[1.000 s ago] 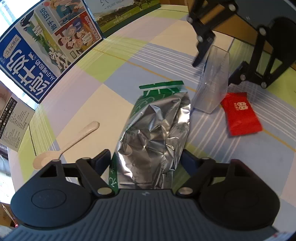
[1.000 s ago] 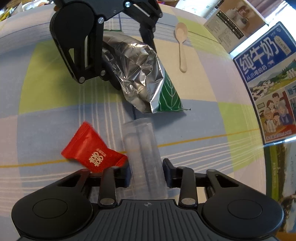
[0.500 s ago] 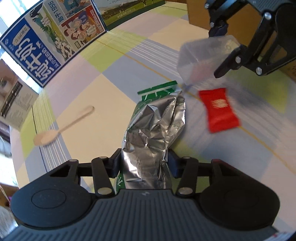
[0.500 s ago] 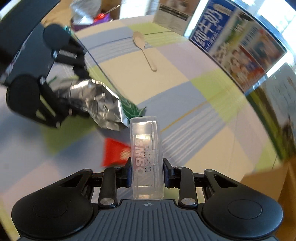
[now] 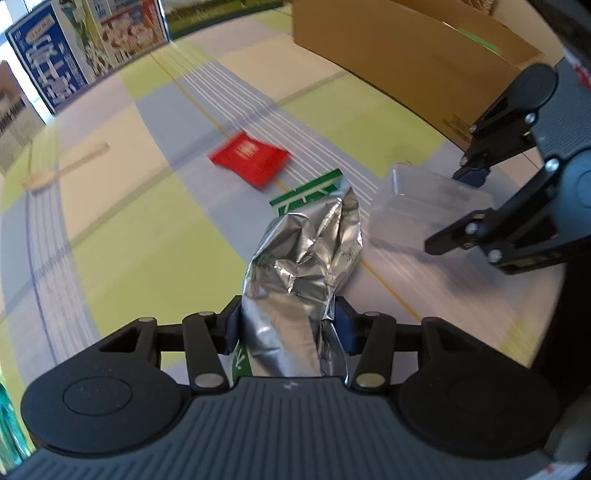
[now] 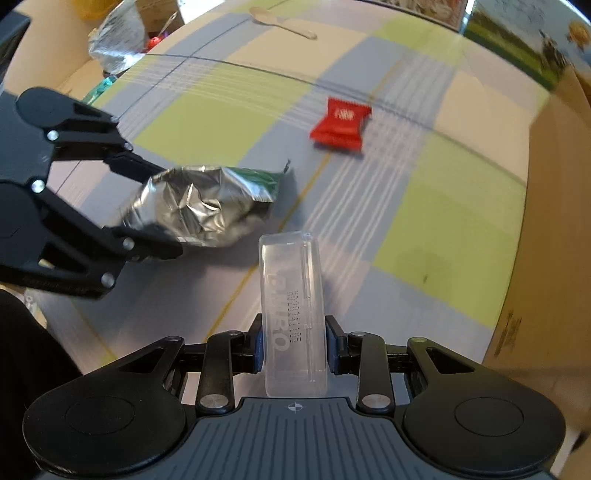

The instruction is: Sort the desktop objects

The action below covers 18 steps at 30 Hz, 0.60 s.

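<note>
My left gripper (image 5: 288,325) is shut on a crumpled silver and green foil bag (image 5: 306,251), which hangs clear of the checked tablecloth (image 5: 122,258). In the right wrist view the same bag (image 6: 199,203) sits between the left gripper's (image 6: 166,212) black fingers. A clear plastic box (image 6: 291,295) stands up between the pads of my right gripper (image 6: 293,343), which is shut on it. The left wrist view shows that box (image 5: 424,206) held in the right gripper (image 5: 452,208) just right of the bag. A red packet (image 5: 251,158) (image 6: 341,125) lies flat on the cloth beyond both.
A pale spoon (image 5: 62,166) (image 6: 284,24) lies at the cloth's far side. An open cardboard box (image 5: 388,55) (image 6: 554,221) stands along one table edge. Printed milk cartons (image 5: 48,74) line the back. Another box with foil wrappers (image 6: 114,40) sits at the upper left of the right wrist view.
The left jaws closed on the foil bag and raised it off the cloth. The right gripper rolled and carried the clear box away from the red packet, toward the cardboard box.
</note>
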Each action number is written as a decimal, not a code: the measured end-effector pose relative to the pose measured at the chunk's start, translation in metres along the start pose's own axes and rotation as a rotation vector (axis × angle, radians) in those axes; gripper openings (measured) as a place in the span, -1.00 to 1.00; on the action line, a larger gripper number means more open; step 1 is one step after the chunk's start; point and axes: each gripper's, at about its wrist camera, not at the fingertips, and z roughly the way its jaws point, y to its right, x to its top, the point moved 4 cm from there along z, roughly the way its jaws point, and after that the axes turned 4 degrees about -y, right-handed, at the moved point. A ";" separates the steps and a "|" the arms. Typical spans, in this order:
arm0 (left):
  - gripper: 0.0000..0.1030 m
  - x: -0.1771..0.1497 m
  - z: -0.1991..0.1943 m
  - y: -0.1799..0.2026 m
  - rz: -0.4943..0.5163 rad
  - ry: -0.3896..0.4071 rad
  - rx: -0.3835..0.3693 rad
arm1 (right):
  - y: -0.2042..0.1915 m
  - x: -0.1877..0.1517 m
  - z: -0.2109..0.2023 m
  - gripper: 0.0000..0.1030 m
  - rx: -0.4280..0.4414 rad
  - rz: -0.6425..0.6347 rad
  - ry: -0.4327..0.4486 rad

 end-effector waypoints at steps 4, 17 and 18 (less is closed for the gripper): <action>-0.04 -0.007 -0.004 0.011 0.000 -0.006 0.001 | 0.006 -0.010 -0.005 -0.44 0.026 0.059 0.027; 0.56 0.003 0.016 0.014 0.033 -0.079 -0.016 | 0.021 -0.010 0.003 -0.03 0.084 0.115 0.070; 0.56 0.004 0.020 0.014 0.039 -0.095 -0.013 | 0.021 -0.010 0.003 -0.03 0.086 0.112 0.072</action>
